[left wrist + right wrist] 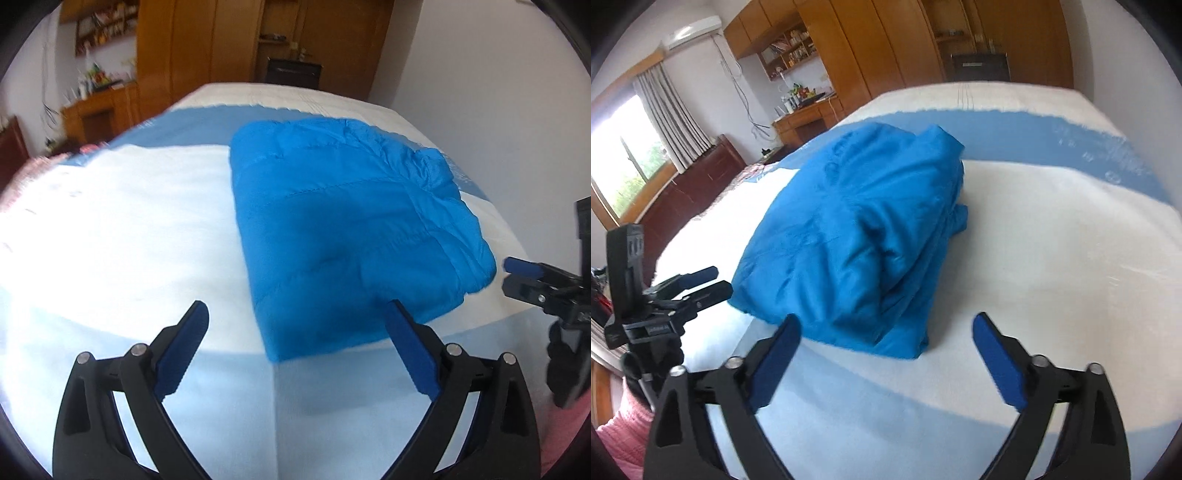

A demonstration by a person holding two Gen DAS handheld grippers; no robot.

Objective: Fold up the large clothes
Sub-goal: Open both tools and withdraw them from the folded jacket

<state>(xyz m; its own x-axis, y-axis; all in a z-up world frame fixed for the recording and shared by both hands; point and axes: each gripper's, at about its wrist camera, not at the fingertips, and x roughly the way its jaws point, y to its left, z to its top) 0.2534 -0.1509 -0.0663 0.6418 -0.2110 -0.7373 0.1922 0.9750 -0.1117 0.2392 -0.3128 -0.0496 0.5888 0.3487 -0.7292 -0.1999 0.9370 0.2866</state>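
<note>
A bright blue padded jacket [343,229] lies folded into a thick bundle on the bed's white and blue cover [129,221]. It also shows in the right wrist view [857,236]. My left gripper [297,321] is open and empty, just short of the bundle's near edge. My right gripper [886,332] is open and empty, close to the bundle's near right corner. The right gripper shows at the right edge of the left wrist view [517,275], and the left gripper at the left of the right wrist view [709,280].
The bed cover [1052,240] spreads wide to the right of the jacket. Wooden wardrobes [886,48] and a desk [805,114] stand beyond the bed. A window with curtains [631,147] is at the left. A pink sleeve [620,432] shows at the bottom left.
</note>
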